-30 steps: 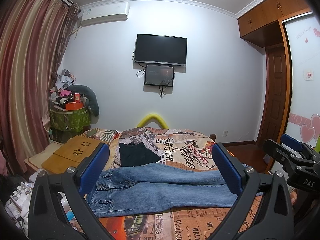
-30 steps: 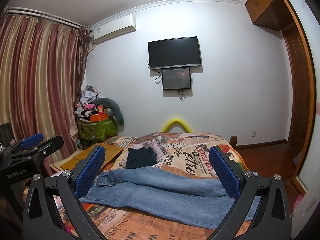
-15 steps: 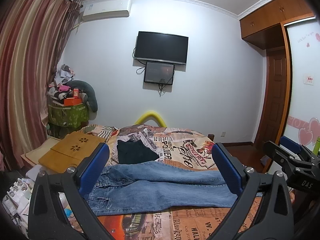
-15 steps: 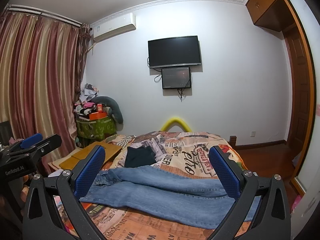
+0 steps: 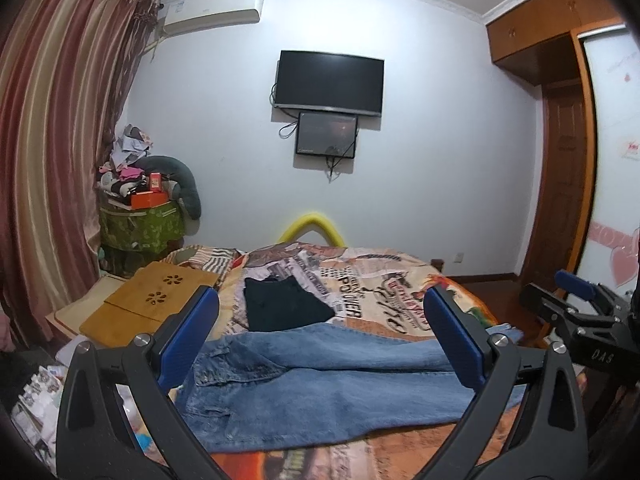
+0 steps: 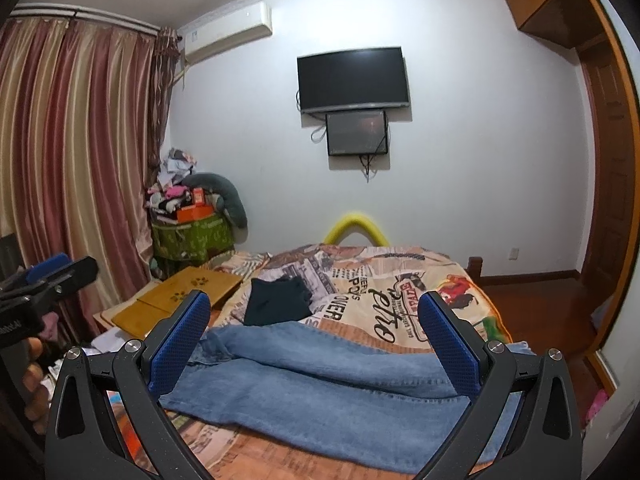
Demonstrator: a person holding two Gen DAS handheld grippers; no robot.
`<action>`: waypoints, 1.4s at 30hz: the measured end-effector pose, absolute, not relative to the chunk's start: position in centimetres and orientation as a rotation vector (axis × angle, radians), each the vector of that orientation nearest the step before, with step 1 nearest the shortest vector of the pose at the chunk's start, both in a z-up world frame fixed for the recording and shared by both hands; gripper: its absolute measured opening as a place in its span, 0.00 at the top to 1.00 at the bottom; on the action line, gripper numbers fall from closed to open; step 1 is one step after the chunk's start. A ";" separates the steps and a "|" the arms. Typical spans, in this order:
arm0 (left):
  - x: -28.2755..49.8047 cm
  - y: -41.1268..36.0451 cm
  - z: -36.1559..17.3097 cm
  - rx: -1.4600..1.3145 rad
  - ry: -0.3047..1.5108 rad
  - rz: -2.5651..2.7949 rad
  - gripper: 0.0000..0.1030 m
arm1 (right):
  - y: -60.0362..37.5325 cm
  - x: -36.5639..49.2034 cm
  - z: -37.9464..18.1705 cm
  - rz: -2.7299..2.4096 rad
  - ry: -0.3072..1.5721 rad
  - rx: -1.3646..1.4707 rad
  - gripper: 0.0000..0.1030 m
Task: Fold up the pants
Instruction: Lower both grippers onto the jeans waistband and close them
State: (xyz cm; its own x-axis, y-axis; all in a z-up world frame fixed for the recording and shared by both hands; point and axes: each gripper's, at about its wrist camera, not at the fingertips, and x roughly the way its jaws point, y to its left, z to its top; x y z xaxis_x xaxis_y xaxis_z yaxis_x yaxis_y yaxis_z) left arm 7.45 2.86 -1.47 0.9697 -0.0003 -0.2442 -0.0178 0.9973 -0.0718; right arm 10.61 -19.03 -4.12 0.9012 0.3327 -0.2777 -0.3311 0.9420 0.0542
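A: Beyond both tools, the bed (image 5: 400, 280) carried our jeans (image 5: 320, 376), spread flat for folding.

B: We held the left gripper (image 5: 320, 344) and right gripper (image 6: 316, 344) wide, empty, poised above them.

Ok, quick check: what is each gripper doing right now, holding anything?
Left gripper: open, holding nothing, above the blue jeans.
Right gripper: open, holding nothing, also above the jeans.
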 end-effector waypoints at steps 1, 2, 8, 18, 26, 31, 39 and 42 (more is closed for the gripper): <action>8.1 3.3 -1.6 -0.072 0.253 0.010 0.00 | -19.0 11.2 -4.3 0.347 0.292 -0.001 0.00; 9.2 3.8 -1.7 -0.072 0.270 0.011 0.00 | -19.1 12.3 -4.5 0.344 0.302 -0.012 0.00; 15.5 6.7 -3.0 -0.042 0.350 0.097 0.00 | -19.6 17.8 -5.7 0.296 0.349 -0.084 0.00; 27.9 12.3 -9.9 -0.053 0.616 0.173 0.00 | -19.6 26.4 -9.9 0.339 0.511 -0.145 0.00; 36.3 15.9 -18.3 -0.056 0.872 0.200 0.00 | -18.5 33.2 -15.6 0.401 0.724 -0.188 0.00; 40.5 18.6 -22.6 -0.089 1.018 0.181 0.09 | -17.2 37.3 -19.3 0.460 0.863 -0.239 0.00; 45.3 22.8 -28.2 -0.234 1.218 0.199 0.27 | -15.3 41.4 -23.5 0.549 1.009 -0.308 0.02; 46.1 23.6 -30.1 -0.303 1.264 0.183 0.29 | -15.0 42.6 -24.2 0.574 1.041 -0.296 0.08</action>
State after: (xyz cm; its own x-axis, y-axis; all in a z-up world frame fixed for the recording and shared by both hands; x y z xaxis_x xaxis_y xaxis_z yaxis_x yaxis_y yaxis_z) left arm 46.14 23.60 -30.07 0.2947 -0.0305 -0.9551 -0.3004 0.9459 -0.1228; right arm 42.62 -14.96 -24.25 0.3778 0.3049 -0.8742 -0.5764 0.8164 0.0356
